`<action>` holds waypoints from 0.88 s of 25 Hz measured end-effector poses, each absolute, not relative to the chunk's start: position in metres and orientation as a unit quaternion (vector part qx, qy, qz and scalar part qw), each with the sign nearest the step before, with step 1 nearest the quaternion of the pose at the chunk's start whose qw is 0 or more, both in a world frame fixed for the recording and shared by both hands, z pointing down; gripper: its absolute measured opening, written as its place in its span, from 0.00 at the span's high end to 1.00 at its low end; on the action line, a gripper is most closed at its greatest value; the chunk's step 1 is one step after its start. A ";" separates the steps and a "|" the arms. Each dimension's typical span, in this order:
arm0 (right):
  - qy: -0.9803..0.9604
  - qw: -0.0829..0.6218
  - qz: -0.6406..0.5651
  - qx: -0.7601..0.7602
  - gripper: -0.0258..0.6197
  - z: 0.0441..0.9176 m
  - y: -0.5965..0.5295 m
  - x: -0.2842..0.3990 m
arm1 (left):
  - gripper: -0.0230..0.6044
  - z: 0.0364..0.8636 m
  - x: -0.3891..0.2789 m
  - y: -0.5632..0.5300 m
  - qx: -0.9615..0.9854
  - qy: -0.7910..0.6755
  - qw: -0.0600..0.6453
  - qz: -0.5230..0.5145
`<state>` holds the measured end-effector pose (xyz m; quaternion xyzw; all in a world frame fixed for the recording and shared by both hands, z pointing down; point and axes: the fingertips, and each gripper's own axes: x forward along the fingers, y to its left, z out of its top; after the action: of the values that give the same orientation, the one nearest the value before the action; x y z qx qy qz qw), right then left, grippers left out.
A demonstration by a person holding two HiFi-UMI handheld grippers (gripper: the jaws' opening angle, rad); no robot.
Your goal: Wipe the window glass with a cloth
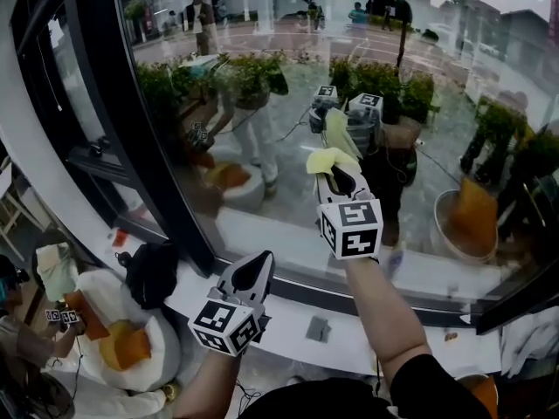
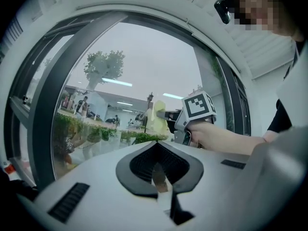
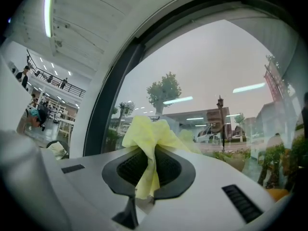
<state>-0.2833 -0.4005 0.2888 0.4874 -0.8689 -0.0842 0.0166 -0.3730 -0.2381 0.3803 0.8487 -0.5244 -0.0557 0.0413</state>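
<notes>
The window glass [image 1: 288, 77] fills most of my head view: one large smooth pane, glossy and so crowded with reflections over the plants and paving outside that I cannot judge streaks or dirt on it. Its top and right side are cut off. A broad matt black frame post [image 1: 140, 147] runs down the glass's left edge, and a flat white sill [image 1: 271, 326] lies along the glass's bottom edge.

My right gripper [image 1: 336, 182] is raised in front of the middle of the glass, a white moulded shell with black ribbed pads and a black-and-white marker cube. Its jaws are clamped on the cloth [image 1: 330, 158], a thin, soft, pale yellow rag bunched into crumpled folds, with a tail hanging down between the pads. The cloth's front meets its own reflection on the glass, so it looks to be against the pane, though I cannot tell how firmly.

My left gripper [image 1: 253, 273] hangs lower, near the glass's bottom edge and apart from the pane. Its jaws are pressed together with nothing between them.

A small flat grey piece [image 1: 318, 328] lies on the sill below the glass; I cannot tell what it is
</notes>
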 end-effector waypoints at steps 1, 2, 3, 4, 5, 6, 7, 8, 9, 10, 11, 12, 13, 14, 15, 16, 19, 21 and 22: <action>-0.868 0.013 -0.090 0.489 0.87 0.280 -0.399 -0.281 | 0.95 0.376 -0.369 -0.239 0.852 -0.520 0.039 -0.057; -0.866 0.010 -0.095 0.491 0.87 0.270 -0.397 -0.279 | 0.95 0.371 -0.365 -0.239 0.854 -0.515 0.036 -0.058; -0.864 0.007 -0.100 0.494 0.87 0.261 -0.396 -0.275 | 0.95 0.366 -0.360 -0.239 0.857 -0.511 0.032 -0.060; -0.862 0.004 -0.104 0.496 0.87 0.253 -0.395 -0.272 | 0.95 0.362 -0.357 -0.240 0.859 -0.507 0.029 -0.061; -0.860 0.002 -0.108 0.499 0.87 0.245 -0.395 -0.269 | 0.95 0.357 -0.353 -0.240 0.862 -0.503 0.025 -0.063; -0.857 0.001 -0.112 0.502 0.87 0.239 -0.395 -0.266 | 0.95 0.353 -0.350 -0.241 0.864 -0.499 0.021 -0.064; -0.855 -0.001 -0.115 0.505 0.87 0.233 -0.396 -0.262 | 0.95 0.349 -0.346 -0.242 0.866 -0.496 0.017 -0.065; -0.853 -0.002 -0.118 0.508 0.87 0.228 -0.397 -0.258 | 0.95 0.346 -0.342 -0.243 0.868 -0.492 0.014 -0.067; -0.851 -0.002 -0.119 0.512 0.87 0.224 -0.399 -0.254 | 0.95 0.343 -0.339 -0.244 0.870 -0.489 0.011 -0.068; -0.849 -0.002 -0.120 0.515 0.87 0.221 -0.400 -0.251 | 0.95 0.340 -0.337 -0.245 0.871 -0.486 0.009 -0.069; -0.847 -0.002 -0.121 0.518 0.87 0.219 -0.403 -0.249 | 0.95 0.339 -0.335 -0.245 0.873 -0.483 0.007 -0.069; -0.845 -0.001 -0.120 0.521 0.87 0.217 -0.405 -0.247 | 0.95 0.338 -0.333 -0.246 0.874 -0.480 0.007 -0.069; -0.844 0.000 -0.120 0.523 0.87 0.216 -0.407 -0.245 | 0.95 0.338 -0.332 -0.246 0.875 -0.478 0.006 -0.069; -0.843 0.001 -0.119 0.525 0.87 0.216 -0.409 -0.244 | 0.95 0.338 -0.330 -0.246 0.876 -0.477 0.006 -0.069; -0.842 0.001 -0.118 0.527 0.87 0.216 -0.411 -0.242 | 0.95 0.338 -0.328 -0.246 0.877 -0.476 0.007 -0.069; -0.841 0.002 -0.116 0.528 0.87 0.216 -0.413 -0.240 | 0.95 0.338 -0.326 -0.247 0.878 -0.475 0.007 -0.068; -0.840 0.002 -0.109 0.532 0.87 0.219 -0.419 -0.236 | 0.95 0.338 -0.319 -0.248 0.879 -0.471 0.008 -0.066; -0.839 -0.001 -0.102 0.534 0.87 0.221 -0.424 -0.233 | 0.95 0.339 -0.318 -0.249 0.880 -0.471 0.008 -0.064; -0.839 -0.002 -0.100 0.535 0.87 0.221 -0.427 -0.232 | 0.95 0.339 -0.319 -0.249 0.880 -0.471 0.008 -0.064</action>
<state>-0.2324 -0.4267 0.2214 0.5349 -0.8390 -0.1000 -0.0015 -0.3185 -0.2495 0.3394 0.8799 -0.4708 -0.0641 0.0084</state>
